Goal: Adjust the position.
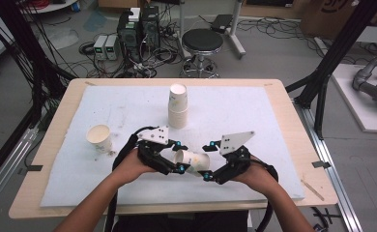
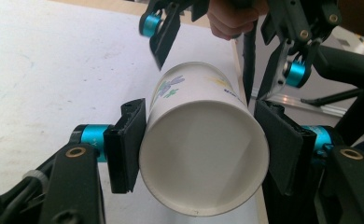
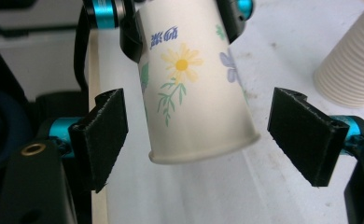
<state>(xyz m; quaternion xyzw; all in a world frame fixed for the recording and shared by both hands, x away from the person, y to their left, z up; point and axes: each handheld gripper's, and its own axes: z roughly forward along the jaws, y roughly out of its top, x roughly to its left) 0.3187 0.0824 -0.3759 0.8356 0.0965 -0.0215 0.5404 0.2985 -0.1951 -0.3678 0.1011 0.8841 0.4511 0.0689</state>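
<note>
In the high view, a flowered paper cup (image 1: pixel 192 161) lies on its side in the lower middle of the frame, held above the white-covered surface (image 1: pixel 254 121) between the two hands. The left gripper (image 1: pixel 178 155) clamps it at the mouth end, while the right gripper (image 1: pixel 207 160) sits at the base end with its jaws spread wide and off the cup. A stack of plain cups (image 1: pixel 178 106) stands upright at the centre of the frame, and a single upright cup (image 1: pixel 99 138) stands at middle left, well apart from the held one. In the left gripper view, the flowered paper cup (image 2: pixel 203 154) has its open mouth toward the camera at centre frame, and the left gripper (image 2: pixel 203 149) presses a pad against each side of the rim; the right gripper (image 2: pixel 222 51) shows in the upper part of the frame, parted on either side of the far end. In the right gripper view, the cup (image 3: pixel 194 93) hangs tilted at upper centre, base toward the camera, and the right gripper (image 3: pixel 206 135) stands open with clear gaps on both sides; the stack of plain cups (image 3: pixel 353 65) is at the right edge.
</note>
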